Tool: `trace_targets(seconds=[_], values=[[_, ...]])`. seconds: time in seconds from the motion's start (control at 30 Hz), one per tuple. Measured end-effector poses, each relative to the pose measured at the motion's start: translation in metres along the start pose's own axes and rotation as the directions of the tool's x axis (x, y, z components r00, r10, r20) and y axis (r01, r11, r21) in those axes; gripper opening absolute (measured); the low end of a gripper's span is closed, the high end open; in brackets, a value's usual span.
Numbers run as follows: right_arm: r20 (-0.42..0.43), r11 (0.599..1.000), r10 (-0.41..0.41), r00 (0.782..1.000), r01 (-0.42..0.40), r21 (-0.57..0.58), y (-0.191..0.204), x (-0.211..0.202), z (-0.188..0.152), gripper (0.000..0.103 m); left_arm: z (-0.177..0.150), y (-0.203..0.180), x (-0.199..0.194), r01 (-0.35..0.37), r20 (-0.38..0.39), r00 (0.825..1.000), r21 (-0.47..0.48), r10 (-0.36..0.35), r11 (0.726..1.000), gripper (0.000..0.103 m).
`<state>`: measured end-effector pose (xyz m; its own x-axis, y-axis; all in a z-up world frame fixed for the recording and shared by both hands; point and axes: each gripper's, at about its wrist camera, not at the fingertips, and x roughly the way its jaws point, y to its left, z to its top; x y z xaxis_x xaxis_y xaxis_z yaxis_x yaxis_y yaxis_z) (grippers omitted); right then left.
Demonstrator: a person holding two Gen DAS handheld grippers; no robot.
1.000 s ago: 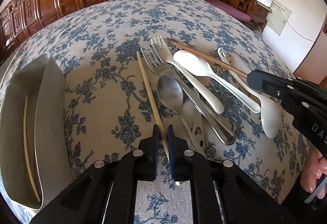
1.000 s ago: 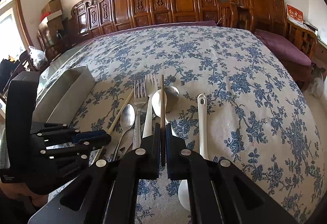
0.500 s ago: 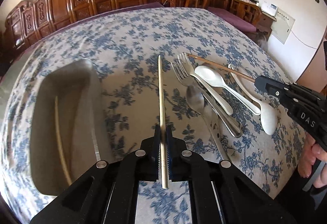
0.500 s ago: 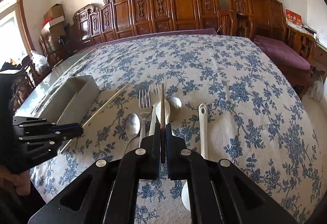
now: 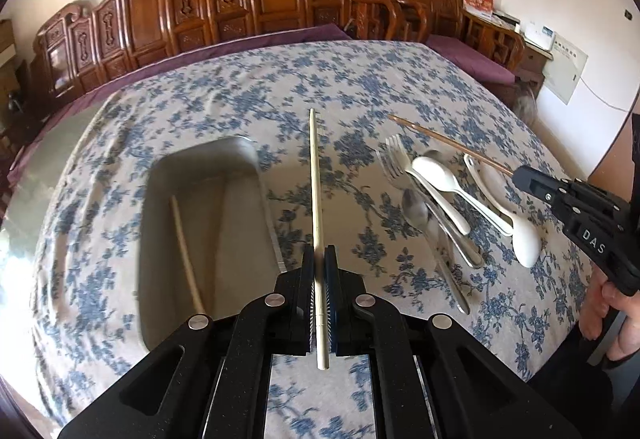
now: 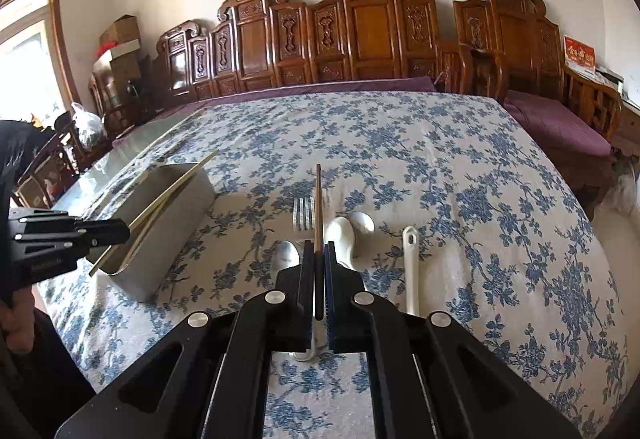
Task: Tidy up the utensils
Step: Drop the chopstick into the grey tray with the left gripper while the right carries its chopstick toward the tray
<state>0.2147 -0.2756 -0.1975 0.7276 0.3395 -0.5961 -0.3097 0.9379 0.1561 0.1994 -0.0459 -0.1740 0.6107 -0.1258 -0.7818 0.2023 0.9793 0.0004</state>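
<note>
While both grippers hold a chopstick clear of the cloth, these lines set out the moment:

Left gripper: the left gripper is clamped on a pale chopstick that runs forward between its pads, its tip just beside the right wall of the metal tray
Right gripper: the right gripper is pinched on a dark chopstick that points out over the utensils on the bench
Tray: it lies on the flowered cloth at the left, with one pale chopstick already lying lengthwise inside
Utensils left: forks, a metal spoon and white spoons lie bunched at the right, well apart from the tray
Step in hand: carrying the pale chopstick to the tray, as I judge it; roughly an early stage
How to do it well: bring the stick over the open tray, parallel to the one inside; lower the tip past the rim before letting go, so it does not bounce off the wall; keep the right stick clear until the left is out
Hand pose: the left gripper tilts steeply down at the tray's edge; the right tilts down more gently; a hand grips the right handle
</note>
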Motion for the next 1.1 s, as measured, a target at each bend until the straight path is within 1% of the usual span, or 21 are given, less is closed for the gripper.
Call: trace_targets(seconds=[0.2,0.33,0.57,0.7,0.87,1.1], values=[[0.024,0.999,0.037,0.999,-0.036,-0.028,0.019,-0.007,0.003,0.006,0.001,0.023,-0.008,-0.032,0.0,0.999,-0.023,0.032,0.999,0.004],[0.026,0.997,0.055,0.998,-0.054,-0.05,0.032,-0.008,0.003,0.006,0.001,0.038,-0.01,-0.056,-0.004,0.998,-0.033,0.056,0.998,0.004],[0.015,0.996,0.057,0.998,-0.056,-0.063,0.038,-0.006,0.001,0.006,-0.003,0.071,0.008,-0.091,-0.061,0.994,-0.059,0.087,0.994,0.004],[0.004,0.996,0.052,0.999,-0.051,-0.066,0.038,-0.003,0.0,0.006,-0.009,0.085,0.022,-0.091,-0.086,0.993,-0.091,0.083,0.992,0.004],[-0.012,0.996,0.048,0.999,-0.049,-0.076,0.039,0.001,-0.004,0.006,-0.018,0.097,0.036,-0.074,-0.105,0.993,-0.134,0.06,0.988,0.004],[-0.028,0.996,0.042,0.999,-0.045,-0.083,0.044,0.001,-0.005,0.006,-0.02,0.105,0.046,-0.071,-0.114,0.992,-0.157,0.053,0.985,0.004]])
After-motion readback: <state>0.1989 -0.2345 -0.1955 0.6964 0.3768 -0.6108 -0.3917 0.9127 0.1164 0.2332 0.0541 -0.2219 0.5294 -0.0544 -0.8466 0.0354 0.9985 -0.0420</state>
